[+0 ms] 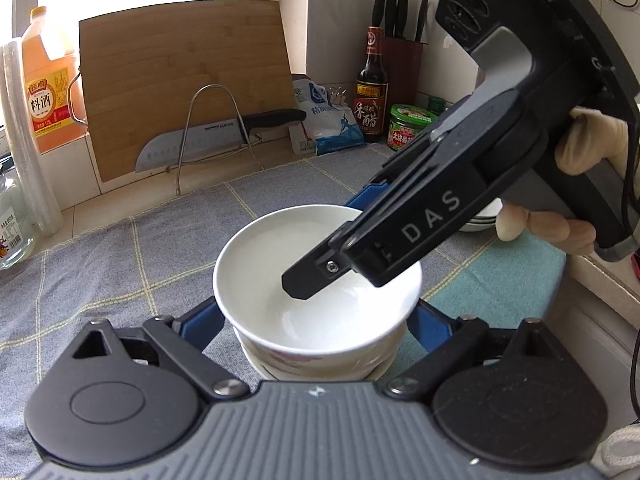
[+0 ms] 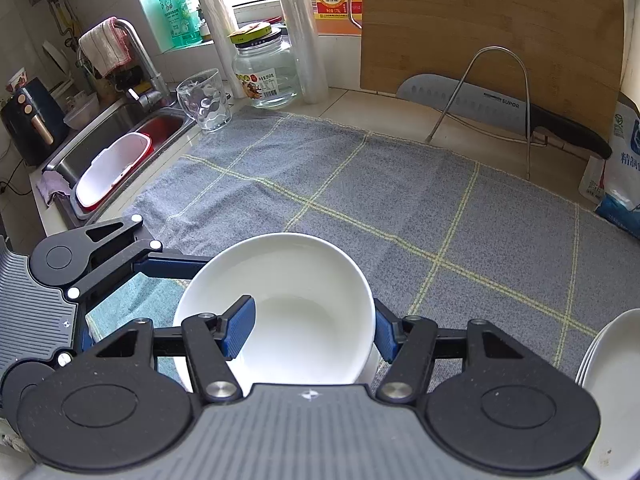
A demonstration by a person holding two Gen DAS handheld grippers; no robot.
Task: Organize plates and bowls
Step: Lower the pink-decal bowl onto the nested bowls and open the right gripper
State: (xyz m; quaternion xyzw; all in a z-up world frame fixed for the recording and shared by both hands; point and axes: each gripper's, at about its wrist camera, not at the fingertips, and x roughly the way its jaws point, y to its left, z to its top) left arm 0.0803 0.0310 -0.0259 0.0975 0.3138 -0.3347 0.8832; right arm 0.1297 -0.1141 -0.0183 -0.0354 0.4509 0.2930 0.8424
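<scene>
A white bowl (image 1: 280,276) sits nested on top of another bowl with a pink pattern (image 1: 320,364) on the grey checked cloth (image 1: 100,264). My left gripper (image 1: 316,320) is open, its blue fingers (image 1: 200,322) on either side of the bowl stack. My right gripper (image 2: 312,328) reaches in from the right; one blue finger (image 2: 240,326) is inside the white bowl (image 2: 304,280), the other (image 2: 384,334) outside its rim. Whether it pinches the rim is unclear. In the left wrist view its black finger tip (image 1: 308,276) dips into the bowl.
A stack of white plates (image 2: 612,376) lies at the right, also behind the right gripper (image 1: 480,220). A cutting board (image 1: 184,80), knife on a rack (image 1: 208,140), bottles (image 1: 370,84), jar (image 2: 266,68), glass (image 2: 204,100) and sink (image 2: 116,148) ring the cloth.
</scene>
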